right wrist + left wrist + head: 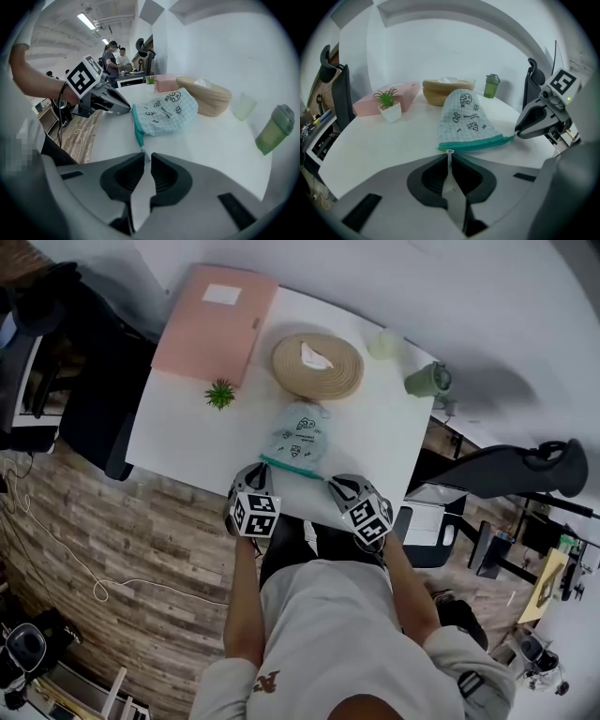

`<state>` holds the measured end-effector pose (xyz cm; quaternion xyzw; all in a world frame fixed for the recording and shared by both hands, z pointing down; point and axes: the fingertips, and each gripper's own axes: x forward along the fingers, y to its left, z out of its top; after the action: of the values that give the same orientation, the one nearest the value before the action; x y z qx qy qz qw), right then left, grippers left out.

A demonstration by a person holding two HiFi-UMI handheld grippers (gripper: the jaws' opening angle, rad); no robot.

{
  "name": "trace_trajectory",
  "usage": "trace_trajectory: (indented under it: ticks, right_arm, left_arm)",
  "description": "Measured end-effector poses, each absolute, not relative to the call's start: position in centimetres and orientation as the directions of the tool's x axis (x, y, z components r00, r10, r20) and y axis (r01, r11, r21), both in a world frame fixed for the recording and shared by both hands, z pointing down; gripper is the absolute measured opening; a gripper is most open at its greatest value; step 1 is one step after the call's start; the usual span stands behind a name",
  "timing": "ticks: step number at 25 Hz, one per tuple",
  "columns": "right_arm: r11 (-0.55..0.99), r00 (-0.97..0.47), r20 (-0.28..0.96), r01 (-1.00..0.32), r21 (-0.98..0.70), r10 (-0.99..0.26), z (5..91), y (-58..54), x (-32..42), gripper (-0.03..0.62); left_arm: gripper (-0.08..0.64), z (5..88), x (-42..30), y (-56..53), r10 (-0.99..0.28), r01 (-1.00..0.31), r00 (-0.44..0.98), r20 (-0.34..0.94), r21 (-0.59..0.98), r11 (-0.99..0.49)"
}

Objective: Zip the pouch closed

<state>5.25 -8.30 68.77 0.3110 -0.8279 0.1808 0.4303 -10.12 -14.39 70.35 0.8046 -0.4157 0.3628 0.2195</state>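
A pale checked pouch (pixel 298 439) with a teal zipper (pixel 476 143) lies on the white table (pixel 178 437), its zipper edge facing the near table edge. My left gripper (pixel 449 157) is shut on the small metal zipper pull (pixel 449 152) at the pouch's left end. At the other end, my right gripper (pixel 146 157) has a narrow gap between its jaws. The zipper's end tab (pixel 141 151) lies at the tips, against the left one. Both grippers (pixel 255 486) (pixel 352 486) sit at the table's front edge, a pouch-width apart.
Behind the pouch stand a woven basket (pixel 317 365), a small potted plant (pixel 220 394), a pink folder (pixel 216 322), a green lidded cup (pixel 428 381) and a pale cup (pixel 384 343). Black chairs (pixel 94 381) flank the table. People stand far off in the right gripper view.
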Motion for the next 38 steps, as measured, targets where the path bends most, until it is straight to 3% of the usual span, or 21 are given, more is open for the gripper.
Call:
trace_trajectory:
  ticks: [8,15,22,27,38]
  right_arm:
    - [0.673,-0.443,0.724,-0.739,0.040,-0.529,63.8,-10.3,4.0,0.126]
    - [0.614,-0.475,0.504,-0.775,0.149,-0.721,53.8,-14.0,2.5,0.232]
    - [0.549,-0.507,0.243,-0.821,0.156,-0.827,44.1,-15.1,2.6,0.324]
    - [0.516,-0.510,0.075,-0.844,0.147,-0.857,38.5,-13.9,3.3,0.345]
    - [0.562,-0.572,-0.012,-0.811,0.164,-0.821,35.0,-10.8,4.9,0.345]
  left_arm:
    - [0.096,65.8,-10.8,-14.4,-0.605,-0.838,0.428,0.671,0.043,-0.544]
    - [0.200,56.3,-11.2,-15.5,-0.763,-0.868,0.429,0.483,-0.011,-0.496]
    - [0.268,46.6,-11.7,-15.6,-0.872,-0.898,0.390,0.295,-0.089,-0.431]
    - [0.297,41.5,-10.7,-13.8,-0.914,-0.913,0.361,0.188,-0.131,-0.387]
    - [0.307,36.1,-8.5,-9.3,-0.957,-0.939,0.276,0.090,-0.190,-0.288]
